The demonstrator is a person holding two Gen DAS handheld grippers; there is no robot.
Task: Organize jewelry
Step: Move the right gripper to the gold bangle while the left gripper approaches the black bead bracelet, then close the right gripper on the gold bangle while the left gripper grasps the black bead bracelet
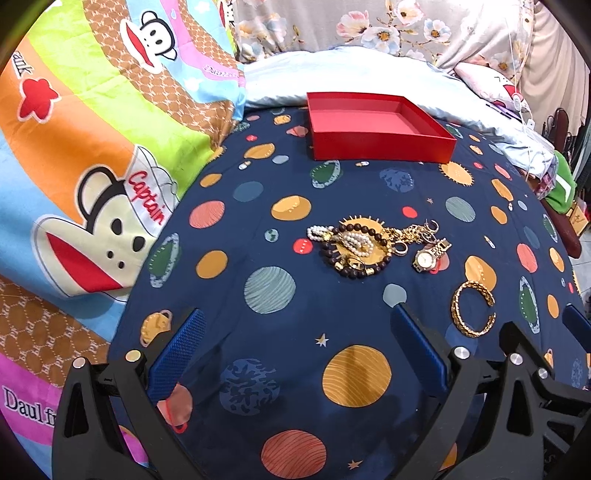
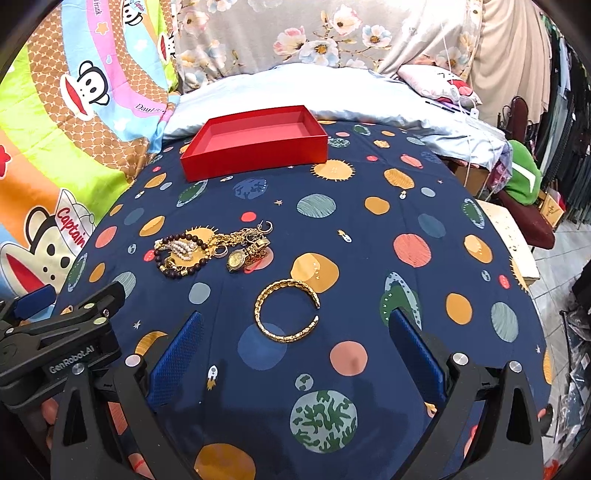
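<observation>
An empty red box sits at the far side of the navy planet-print bedsheet. A jewelry pile lies mid-bed: a dark bead bracelet, white pearls, gold chains and a gold watch. A gold cuff bangle lies apart, nearer me. My left gripper is open and empty, short of the pile. My right gripper is open and empty, with the bangle just ahead between its fingers.
A colourful monkey-print quilt rises on the left. Pale blue pillows lie behind the box. A floral curtain hangs at the back. The bed's right edge drops to a dark red chair with green cloth and floor clutter.
</observation>
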